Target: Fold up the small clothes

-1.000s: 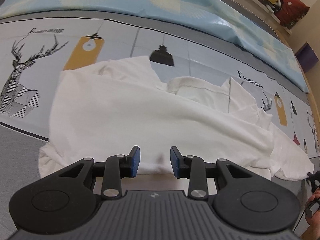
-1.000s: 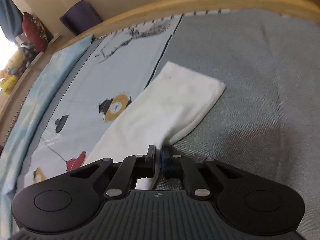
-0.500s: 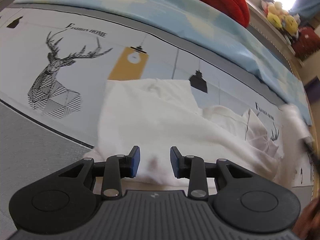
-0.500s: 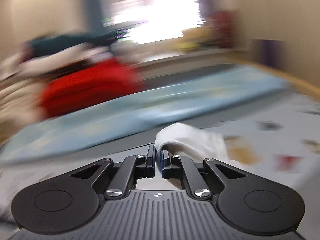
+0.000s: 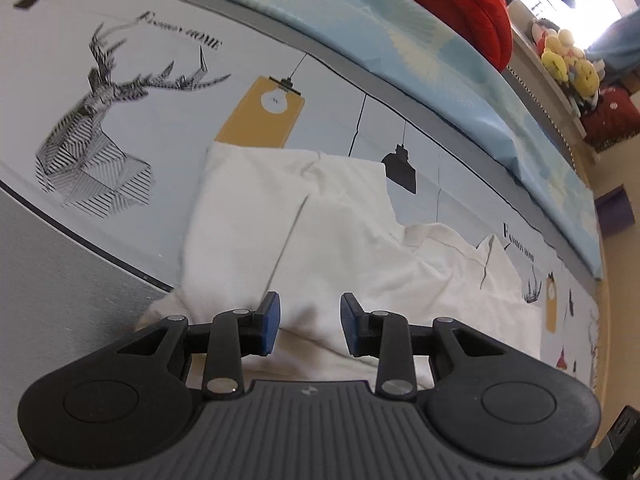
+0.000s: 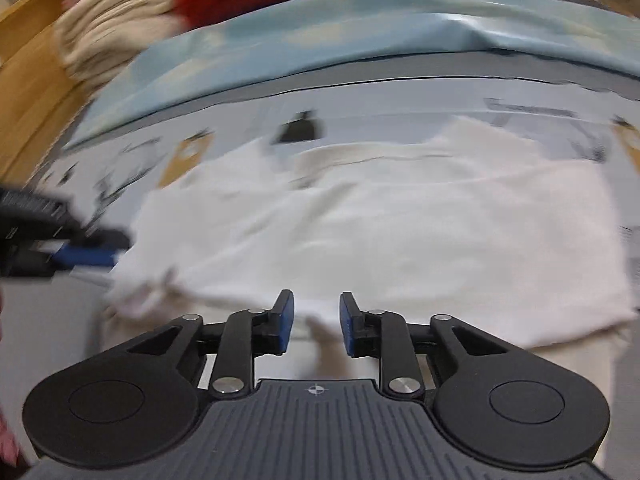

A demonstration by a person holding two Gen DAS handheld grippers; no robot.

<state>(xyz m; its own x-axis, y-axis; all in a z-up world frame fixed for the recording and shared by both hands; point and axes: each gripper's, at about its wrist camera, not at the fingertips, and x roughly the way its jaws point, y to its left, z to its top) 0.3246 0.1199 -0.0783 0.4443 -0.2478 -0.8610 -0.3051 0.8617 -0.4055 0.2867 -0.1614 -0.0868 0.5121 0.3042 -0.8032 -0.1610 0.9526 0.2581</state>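
Printed bedsheet (image 5: pixel 168 128), shirt (image 5: pixel 328 248) at centre. Right gripper (image 6: pixel 316 322) now spread, sleeve released onto body; left gripper (image 5: pixel 309 322) spread at near hem. Sleeve fold done.

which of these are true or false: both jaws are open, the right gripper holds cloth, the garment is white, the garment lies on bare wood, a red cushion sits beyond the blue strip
1. Both grippers' jaws are open. True: the left gripper and right gripper each show a clear gap.
2. The right gripper holds cloth. False: its jaws stand apart with nothing pinched between them.
3. The garment is white. True.
4. The garment lies on bare wood. False: it lies on a printed sheet with a deer and lamp pattern.
5. A red cushion sits beyond the blue strip. True.
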